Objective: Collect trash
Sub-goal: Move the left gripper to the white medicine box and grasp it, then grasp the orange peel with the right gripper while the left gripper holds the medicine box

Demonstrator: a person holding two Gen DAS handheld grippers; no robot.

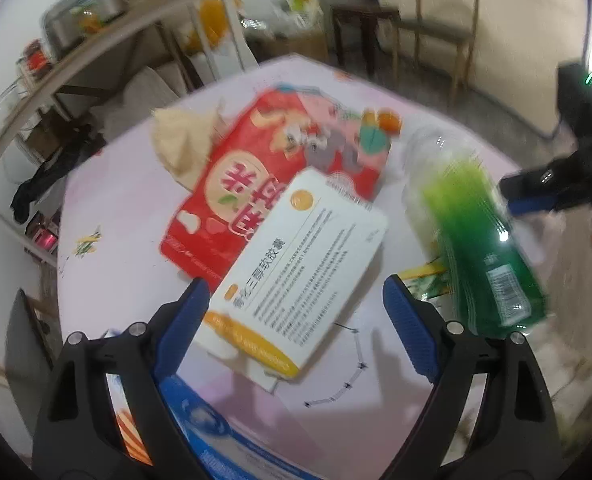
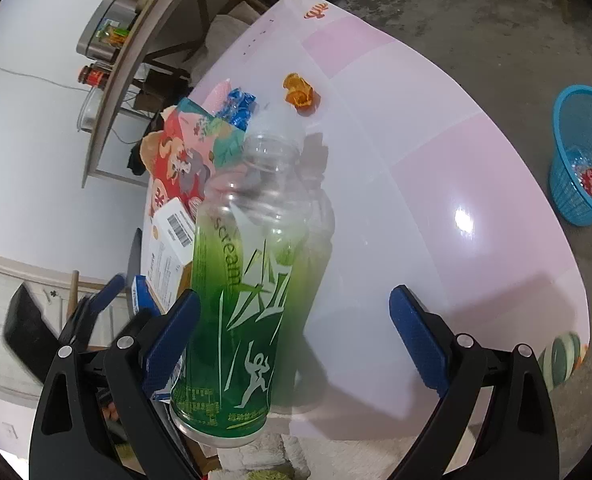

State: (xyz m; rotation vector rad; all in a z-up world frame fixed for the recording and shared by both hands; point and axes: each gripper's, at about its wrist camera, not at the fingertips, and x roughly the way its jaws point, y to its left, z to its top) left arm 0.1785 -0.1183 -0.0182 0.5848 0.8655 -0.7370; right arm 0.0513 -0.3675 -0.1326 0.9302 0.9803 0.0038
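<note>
Nearest to the right wrist camera stands the green bottle (image 2: 247, 280), between the fingers of the right gripper (image 2: 296, 332). The jaws are wide apart; the left pad is very close to the bottle wall or just touches it, I cannot tell which, and the right pad is well clear. The bottle looks empty, with no cap on, so I judge it light, thin and easy to crush or tip. Its plastic sleeve seems slippery; a hold low on the labelled body is safer than on the clear ribbed shoulder.

In the left wrist view the left gripper (image 1: 296, 320) is also spread wide, and the white medicine box (image 1: 300, 276) lies between its pads, not pressed by them. The box is blurred. It is light cardboard, fairly stiff across its narrow sides. Behind it lies the red snack bag (image 1: 223, 200), soft and crinkly, on the pink table (image 2: 436, 184). The blue basket (image 2: 584, 160) waits on the floor at the far right.
</note>
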